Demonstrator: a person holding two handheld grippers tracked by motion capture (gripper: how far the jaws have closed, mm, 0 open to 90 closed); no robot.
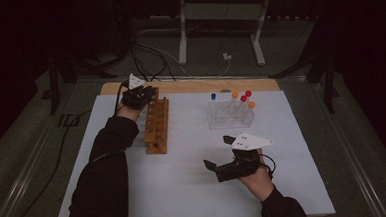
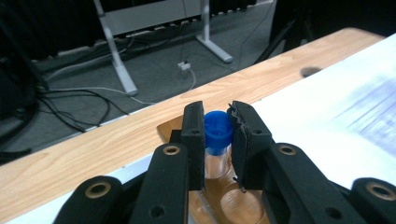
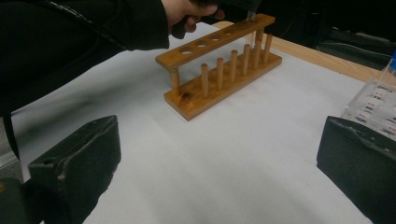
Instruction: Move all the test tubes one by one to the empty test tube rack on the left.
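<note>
The left gripper (image 2: 218, 133) was positioned at the far end of the brown wooden test-tube rack (image 1: 157, 125), its jaws clamped on the cap of a clear tube with a blue screw cap (image 2: 217, 130). In the left gripper view, the tube stood upright with its lower end in the rack's end hole (the bottom of the tube was hidden by the jaws). The rack lay lengthwise on the white sheet covering the wooden table (image 1: 190, 85), left of centre. The right gripper (image 1: 219, 151) hovered over the near right part of the sheet, its jaws spread wide apart and holding nothing. Beyond it, at the far right of the sheet, stood a clear plastic tube rack (image 1: 230, 113) carrying upright tubes capped in blue (image 1: 213, 96), orange (image 1: 235, 94) and red (image 1: 248, 93). In the right gripper view, the person's left hand (image 3: 189, 11) appeared above the far end of the wooden rack.
</note>
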